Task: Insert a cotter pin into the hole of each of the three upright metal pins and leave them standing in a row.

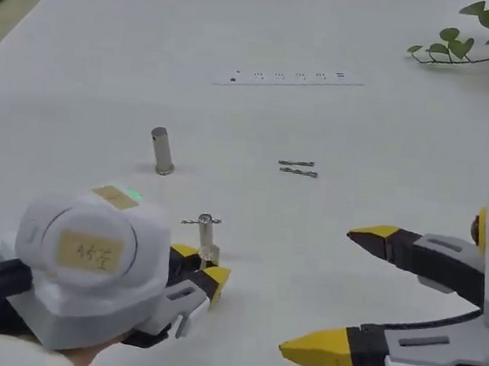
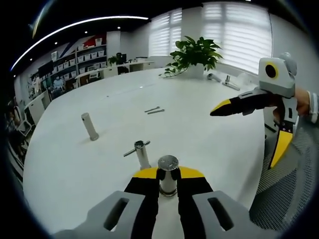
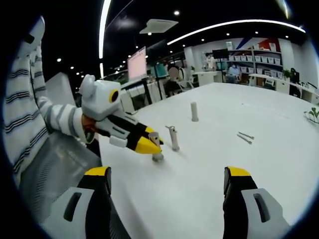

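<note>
My left gripper (image 2: 168, 175) is shut on an upright metal pin (image 2: 168, 172) that stands on the white table. Just beyond it stands a second metal pin (image 1: 207, 237) with a cotter pin through its hole. A bare third pin (image 1: 161, 151) stands farther back to the left. Two loose cotter pins (image 1: 299, 167) lie side by side mid-table. My right gripper (image 1: 316, 291) hovers open at the lower right with nothing between its fingers. From the right gripper view, the left gripper (image 3: 146, 144) holds its pin (image 3: 156, 145) beside the cottered pin (image 3: 173, 138).
A white power strip (image 1: 291, 77) lies across the far part of the table (image 1: 388, 146). A leafy plant (image 1: 488, 34) reaches in at the far right corner. A person's striped sleeve (image 3: 30, 114) is behind the left gripper.
</note>
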Demonstrator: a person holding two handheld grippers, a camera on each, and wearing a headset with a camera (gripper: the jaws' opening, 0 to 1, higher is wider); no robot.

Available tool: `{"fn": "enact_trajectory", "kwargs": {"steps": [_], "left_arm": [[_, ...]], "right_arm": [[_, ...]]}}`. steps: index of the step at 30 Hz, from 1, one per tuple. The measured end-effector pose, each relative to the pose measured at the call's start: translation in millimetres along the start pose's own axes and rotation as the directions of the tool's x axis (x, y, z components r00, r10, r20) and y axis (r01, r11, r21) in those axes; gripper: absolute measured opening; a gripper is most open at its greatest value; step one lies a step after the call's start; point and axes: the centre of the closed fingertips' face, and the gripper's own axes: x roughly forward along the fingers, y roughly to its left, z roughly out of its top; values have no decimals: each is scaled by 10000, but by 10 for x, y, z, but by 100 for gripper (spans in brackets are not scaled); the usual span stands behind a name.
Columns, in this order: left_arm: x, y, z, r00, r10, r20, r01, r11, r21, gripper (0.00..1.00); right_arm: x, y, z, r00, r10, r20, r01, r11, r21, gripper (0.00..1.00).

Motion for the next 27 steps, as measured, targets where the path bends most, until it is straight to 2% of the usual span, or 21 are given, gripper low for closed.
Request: {"fn": "enact_trajectory", "kwargs": {"steps": [4,6,8,10,12,14,16,17,21,23,27], "left_arm": [[29,-4,-17,10000,39,21,-40,9988,493,11],[35,1,-20,10000,59,64,-62,9989,457,11],[40,5,-32,9999,95,73,-96,9998,172,11],[45,7,-44,9999,123,20,-124,9986,510,11],[50,9,-58,9999,153,-25,-151,9987,488,11],[55,3,-56,10000,89,36,-90,9998,204,11],[52,4,-57,10000,74,49,-75,9992,385,11],[49,9,-54,9999,105,75,-110,9978,653,11],[42,18,-61,9999,122,88,-126,9991,403,11],[39,9,-68,9999,-8,144,1,9987,513,11],[37,18,-73,9999,-40,167,36,9997,222,11]], "right_arm": [[4,5,3,10000,22,-8,-22,10000,-43,94],[3,6,9,10000,19,15,-19,10000,-45,94],[1,7,6,10000,26,3,-26,10000,-15,94],[0,13,1,10000,51,-15,-51,10000,-16,93],[-1,15,-4,10000,49,-18,-49,10000,-15,93],[-2,18,-9,10000,51,-22,-51,10000,-13,93],[0,24,-14,10000,68,-41,-68,10000,-13,93],[1,27,-15,10000,78,-47,-78,10000,-21,93],[4,36,-12,9999,109,-43,-109,9999,-52,93],[6,38,-13,9999,114,-42,-114,9999,-51,93],[19,57,-22,9998,173,-77,-174,9998,-79,92]]}}
